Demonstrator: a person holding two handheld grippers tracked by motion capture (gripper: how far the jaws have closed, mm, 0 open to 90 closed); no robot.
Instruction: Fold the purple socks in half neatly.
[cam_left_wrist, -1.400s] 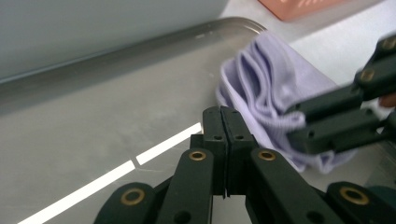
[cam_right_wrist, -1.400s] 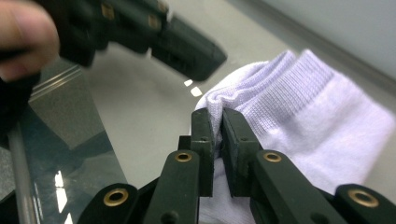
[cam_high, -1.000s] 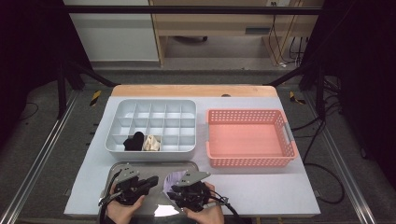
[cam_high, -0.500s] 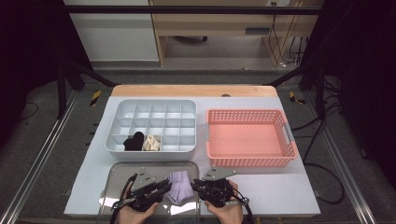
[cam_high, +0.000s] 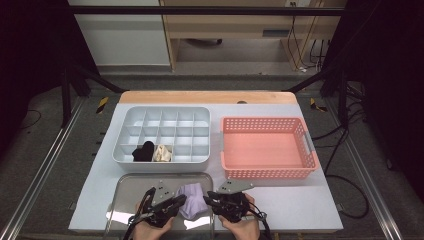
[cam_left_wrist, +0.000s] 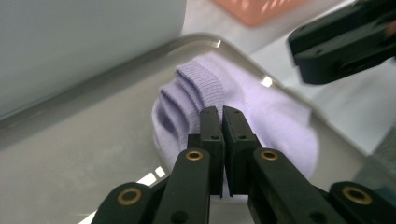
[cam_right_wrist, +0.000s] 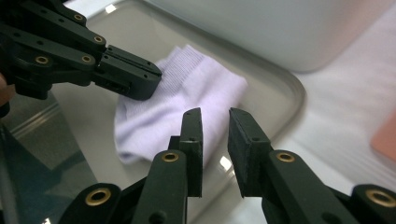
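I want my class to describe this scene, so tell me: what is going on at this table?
A person works a folded lilac sock on a metal tray with two hand-held tongs. The left tongs have just closed, their jaws together over the sock. The right tongs stand slightly apart beside it, pressing on nothing. Behind the tray, a white divided organiser has a black sock and a cream one in its front row. The pink basket is empty.

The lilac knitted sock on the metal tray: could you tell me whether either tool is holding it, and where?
Neither visibly holds the lilac knitted sock. The left tool is shut above it; the right tool stands open nearby, with nothing between its jaws.
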